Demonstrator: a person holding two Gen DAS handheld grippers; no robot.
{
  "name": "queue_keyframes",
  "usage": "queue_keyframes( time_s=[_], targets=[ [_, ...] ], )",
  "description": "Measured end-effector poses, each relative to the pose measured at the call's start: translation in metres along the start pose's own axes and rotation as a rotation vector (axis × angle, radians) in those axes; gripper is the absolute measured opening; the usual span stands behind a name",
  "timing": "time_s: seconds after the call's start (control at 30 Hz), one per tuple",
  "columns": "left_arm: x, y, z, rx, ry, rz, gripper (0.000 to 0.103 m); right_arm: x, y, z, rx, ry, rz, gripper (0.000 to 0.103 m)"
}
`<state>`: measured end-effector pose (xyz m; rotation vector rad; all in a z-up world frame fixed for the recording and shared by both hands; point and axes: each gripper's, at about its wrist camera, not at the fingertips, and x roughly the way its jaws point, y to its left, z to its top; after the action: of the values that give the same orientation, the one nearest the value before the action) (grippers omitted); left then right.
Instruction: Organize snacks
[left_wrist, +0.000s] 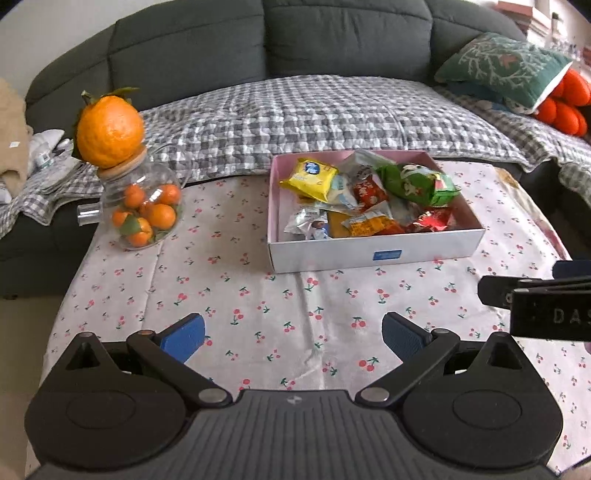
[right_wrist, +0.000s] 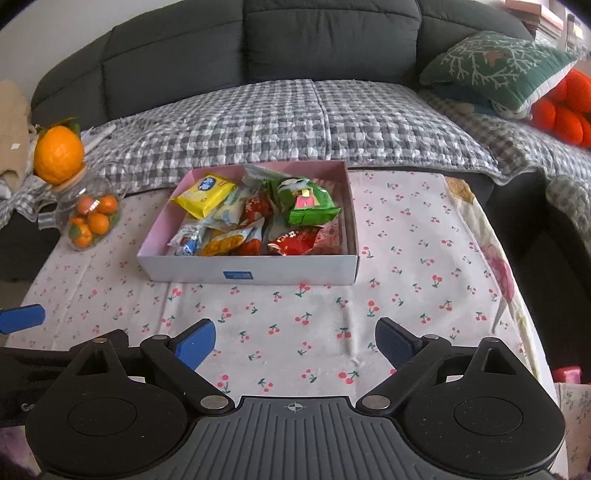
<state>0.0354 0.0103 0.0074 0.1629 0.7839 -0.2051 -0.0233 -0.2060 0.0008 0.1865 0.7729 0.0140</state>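
Several wrapped snacks lay heaped inside a shallow box with a pink interior, which sat on the cherry-print tablecloth toward the far side of the table. Among them were a yellow packet in the far left corner, a green packet at the far right, a red wrapper near the front right and an orange one near the front. The left gripper hung above bare cloth on the near side of the box, its blue pads spread wide with nothing between them. The right gripper was likewise spread and empty, just beside it. Left of the box stood a glass jar of small oranges, a large orange resting on its lid. Behind the table ran a dark sofa with a checked blanket and a green cushion.
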Motion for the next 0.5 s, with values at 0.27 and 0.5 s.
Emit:
queue_keyframes(
  time_s=[0.27, 0.5],
  targets=[
    [0.0047, 0.0049, 0.0012, -0.050, 0.043, 0.042, 0.102, 0.0036, 0.0043, -0.0023, -0.006, 0.028, -0.033, 0.098],
    [0.0029, 0.0063, 0.0009, -0.063, 0.058, 0.053, 0.102, 0.0027, 0.0051, -0.0028, -0.007, 0.023, -0.034, 0.098]
  ],
)
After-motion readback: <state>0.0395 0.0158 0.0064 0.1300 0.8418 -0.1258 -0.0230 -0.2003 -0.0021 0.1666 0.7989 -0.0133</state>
